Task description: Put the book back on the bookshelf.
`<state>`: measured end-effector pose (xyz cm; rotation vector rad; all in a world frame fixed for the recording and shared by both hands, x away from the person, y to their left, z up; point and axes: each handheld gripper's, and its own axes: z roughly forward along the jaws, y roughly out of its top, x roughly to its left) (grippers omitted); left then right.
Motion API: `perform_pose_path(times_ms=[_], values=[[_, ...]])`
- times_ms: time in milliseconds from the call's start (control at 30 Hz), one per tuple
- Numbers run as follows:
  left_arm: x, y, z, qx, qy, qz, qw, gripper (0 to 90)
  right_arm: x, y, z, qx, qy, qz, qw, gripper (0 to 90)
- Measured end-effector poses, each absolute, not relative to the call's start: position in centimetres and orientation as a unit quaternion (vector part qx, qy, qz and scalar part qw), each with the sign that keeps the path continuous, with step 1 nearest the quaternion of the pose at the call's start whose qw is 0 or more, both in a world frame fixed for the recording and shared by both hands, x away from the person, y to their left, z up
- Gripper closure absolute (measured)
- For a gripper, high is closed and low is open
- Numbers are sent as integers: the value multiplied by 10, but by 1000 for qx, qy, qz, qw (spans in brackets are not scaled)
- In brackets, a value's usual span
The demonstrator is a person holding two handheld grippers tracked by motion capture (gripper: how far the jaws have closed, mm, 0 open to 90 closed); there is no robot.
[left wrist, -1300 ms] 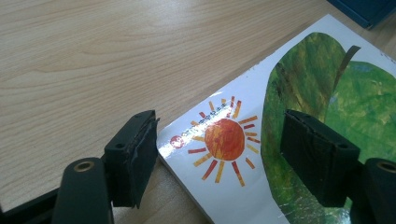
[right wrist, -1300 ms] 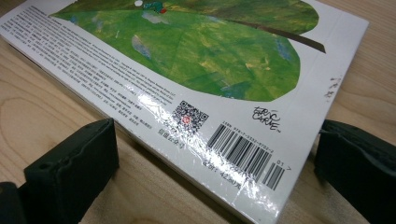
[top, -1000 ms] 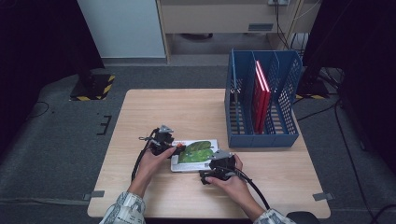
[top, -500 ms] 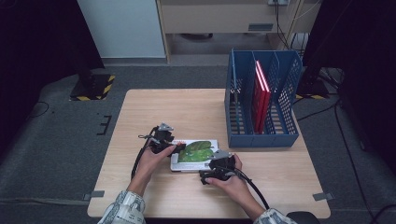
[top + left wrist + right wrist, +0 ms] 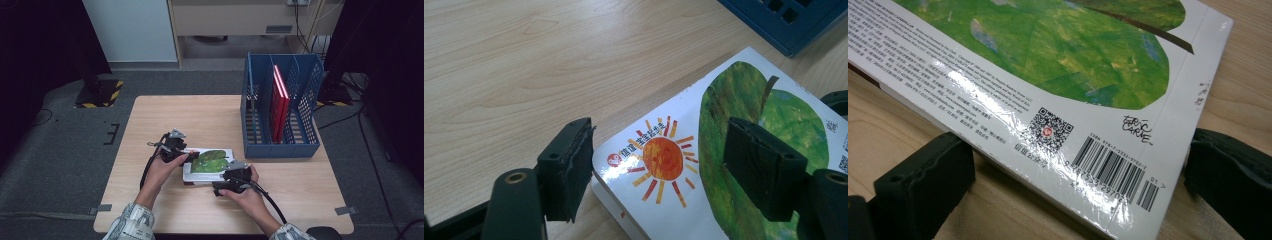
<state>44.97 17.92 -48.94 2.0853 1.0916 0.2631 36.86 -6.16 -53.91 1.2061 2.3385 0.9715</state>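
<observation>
A white picture book with a big green leaf on its cover lies flat on the tabletop, just toward seven o'clock of the blue file rack, which holds a red book upright. The left gripper sits at the book's nine o'clock edge, its fingers spread apart astride the corner by the printed sun, pressing on nothing. The right gripper meets the five o'clock corner near the barcode, its fingers wide, flanking that corner without clamping it.
</observation>
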Motion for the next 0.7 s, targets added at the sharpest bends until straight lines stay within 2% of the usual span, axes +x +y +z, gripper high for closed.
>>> perform_pose_path(times_ms=[433,533,700], values=[[455,179,-490,815,429,96,377,279,369,-59,-539,440,811,346,167,1],[457,179,-493,810,434,80,387,207,369,-60,-539,445,809,348,163,2],[457,182,-497,807,437,79,389,201,369,-60,-539,443,810,348,165,6]])
